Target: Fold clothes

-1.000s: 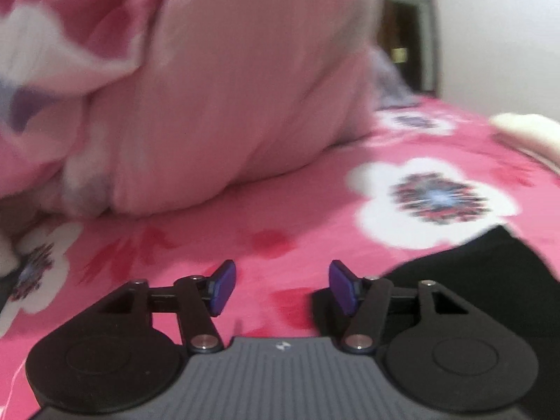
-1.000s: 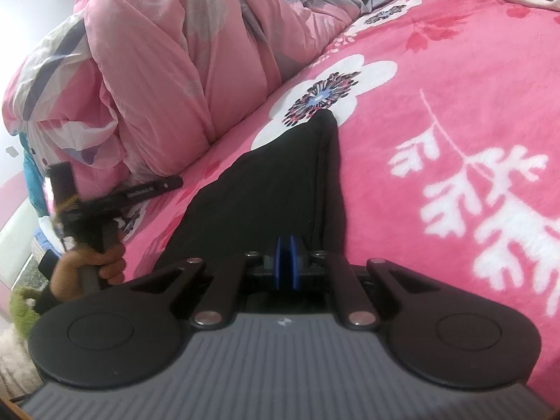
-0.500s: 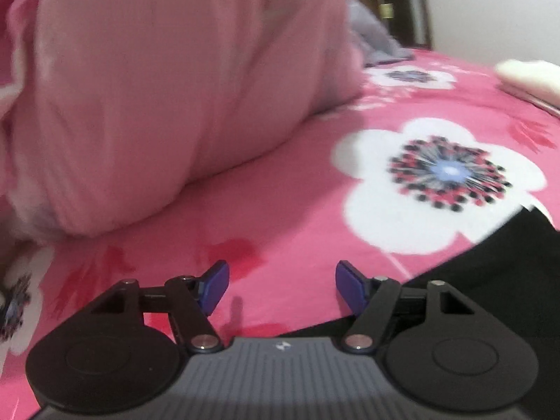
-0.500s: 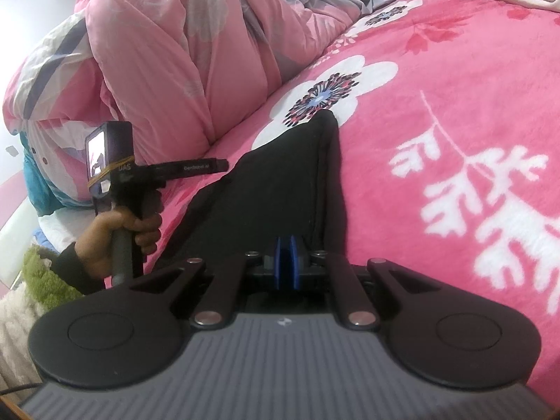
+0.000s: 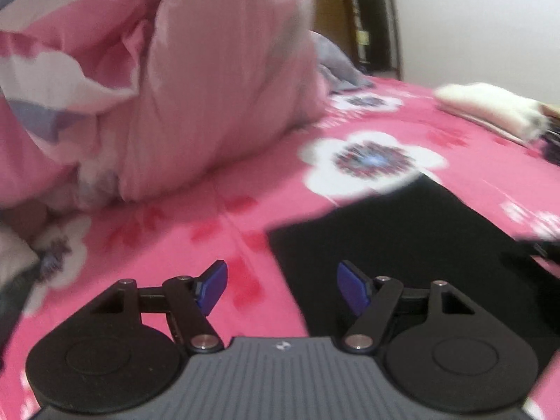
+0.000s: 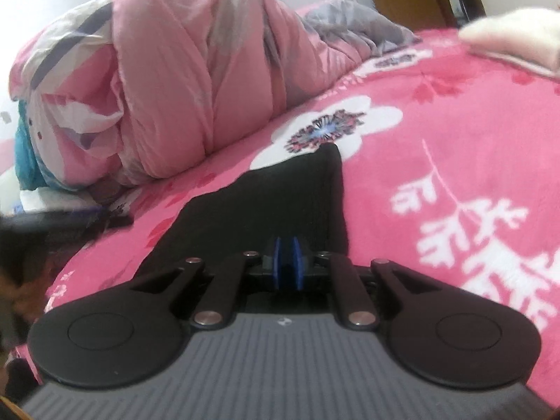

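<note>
— How many garments?
— One black garment on the pink bedspread.
— The grippers?
— Two: left gripper spread, empty; right gripper pinching the garment's near edge, jaws just opening slightly.

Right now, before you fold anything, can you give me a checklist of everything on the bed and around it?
Surface: pink flowered bedspread, soft, lying mostly smooth.
Job's things: one black garment lying flat on the bedspread, with a corner pointing toward the white flower.
Clutter: bunched pink quilt, grey cloth behind it, and a cream folded cloth near the far edge.
Grippers: left gripper has its jaws wide open and empty, at the garment's edge. Right gripper has its jaws nearly together over the garment; I cannot tell if cloth is pinched.
Cables: nothing seen.
Surroundings: white wall and a wooden door frame.
</note>
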Demonstrator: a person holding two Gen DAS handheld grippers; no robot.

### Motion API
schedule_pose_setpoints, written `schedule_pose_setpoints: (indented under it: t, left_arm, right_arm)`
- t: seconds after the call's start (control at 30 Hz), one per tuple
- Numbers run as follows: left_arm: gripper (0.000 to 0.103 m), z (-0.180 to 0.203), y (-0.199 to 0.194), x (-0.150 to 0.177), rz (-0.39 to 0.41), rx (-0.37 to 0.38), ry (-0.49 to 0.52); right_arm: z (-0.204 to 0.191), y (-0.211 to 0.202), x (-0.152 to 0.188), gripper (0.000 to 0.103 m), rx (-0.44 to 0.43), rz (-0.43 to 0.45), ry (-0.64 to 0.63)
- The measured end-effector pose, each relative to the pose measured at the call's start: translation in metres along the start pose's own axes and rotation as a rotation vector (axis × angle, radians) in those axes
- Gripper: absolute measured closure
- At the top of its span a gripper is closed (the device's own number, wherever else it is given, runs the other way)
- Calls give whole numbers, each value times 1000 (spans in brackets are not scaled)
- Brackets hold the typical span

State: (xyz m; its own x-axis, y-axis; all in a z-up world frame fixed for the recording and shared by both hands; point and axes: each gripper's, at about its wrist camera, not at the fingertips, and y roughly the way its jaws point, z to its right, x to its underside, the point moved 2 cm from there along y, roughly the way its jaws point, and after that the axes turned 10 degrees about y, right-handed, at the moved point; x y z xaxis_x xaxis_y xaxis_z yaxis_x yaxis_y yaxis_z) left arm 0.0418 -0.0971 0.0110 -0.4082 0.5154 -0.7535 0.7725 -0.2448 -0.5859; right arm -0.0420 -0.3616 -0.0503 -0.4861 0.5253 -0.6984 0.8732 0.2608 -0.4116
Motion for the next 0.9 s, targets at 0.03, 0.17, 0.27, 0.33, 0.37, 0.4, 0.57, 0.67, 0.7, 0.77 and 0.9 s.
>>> schedule_pose_setpoints:
  t: [0.03, 0.17, 0.27, 0.33, 0.37, 0.4, 0.57, 0.67, 0.7, 0.77, 0.9]
  left_arm:
    - [32, 6, -7, 7, 0, 17, -5]
    - [33, 26, -27, 32, 23, 43, -9]
    - [33, 30, -34, 45, 7, 73, -36]
    - [33, 28, -39, 52, 5, 90, -61]
    - [33, 28, -42, 54, 3, 99, -66]
    - [33, 29, -43, 57, -3, 106, -69]
    - [32, 45, -45, 70, -44, 137, -40]
    - [32, 48, -48, 78, -41, 157, -58]
    - [31, 48, -49, 80, -36, 158, -59]
    - [29, 46, -51, 84, -31, 160, -65]
    - [27, 41, -50, 90, -28, 180, -99]
  right_arm:
    - [-1, -1, -1, 93, -7, 1, 0]
    - [10, -3, -3, 95, 44, -23, 63]
    - [27, -18, -8, 94, 169, -12, 163]
    - [27, -37, -11, 93, 144, 13, 219]
    - [21, -45, -11, 93, 127, 26, 215]
    - [12, -50, -9, 93, 108, 30, 196]
    - [-23, -48, 13, 93, 44, -34, 106]
    - [-12, -42, 27, 97, 146, -99, 130]
    - [-7, -45, 29, 98, 172, -99, 138]
    - [-4, -60, 27, 98, 196, -80, 145]
    - [-17, -85, 24, 93, 335, -32, 26]
